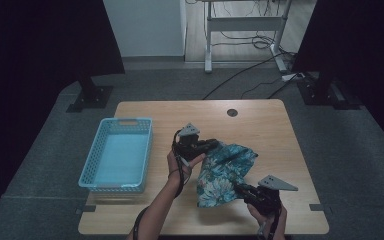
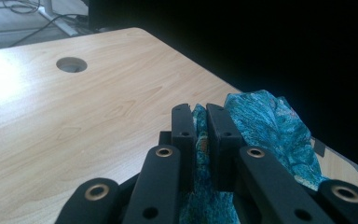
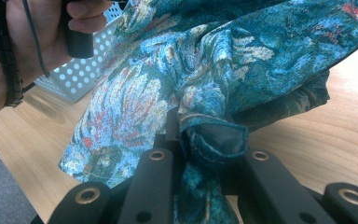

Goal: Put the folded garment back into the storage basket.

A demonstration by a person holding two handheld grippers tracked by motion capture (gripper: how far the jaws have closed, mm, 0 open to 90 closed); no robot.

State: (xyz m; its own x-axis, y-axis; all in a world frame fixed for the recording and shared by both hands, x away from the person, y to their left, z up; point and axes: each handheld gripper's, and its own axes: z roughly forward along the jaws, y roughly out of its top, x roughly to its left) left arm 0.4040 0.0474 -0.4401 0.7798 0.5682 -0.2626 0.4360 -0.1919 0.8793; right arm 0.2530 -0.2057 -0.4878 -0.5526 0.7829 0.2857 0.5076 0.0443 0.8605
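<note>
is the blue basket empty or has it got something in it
Empty: the high view shows the blue basket with a bare floor inside, while the floral cloth hangs outside it between both tongs.

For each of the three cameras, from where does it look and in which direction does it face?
High view: above the near table edge, looking forward and down on the wooden table, blue basket and floral cloth; both forearms, left gripper and right gripper show.
Left gripper view: on the left gripper, facing along its jaws across the table toward its cable hole.
Right gripper view: on the right gripper, facing the cloth, basket and left hand.
All views share the cloth.
</note>
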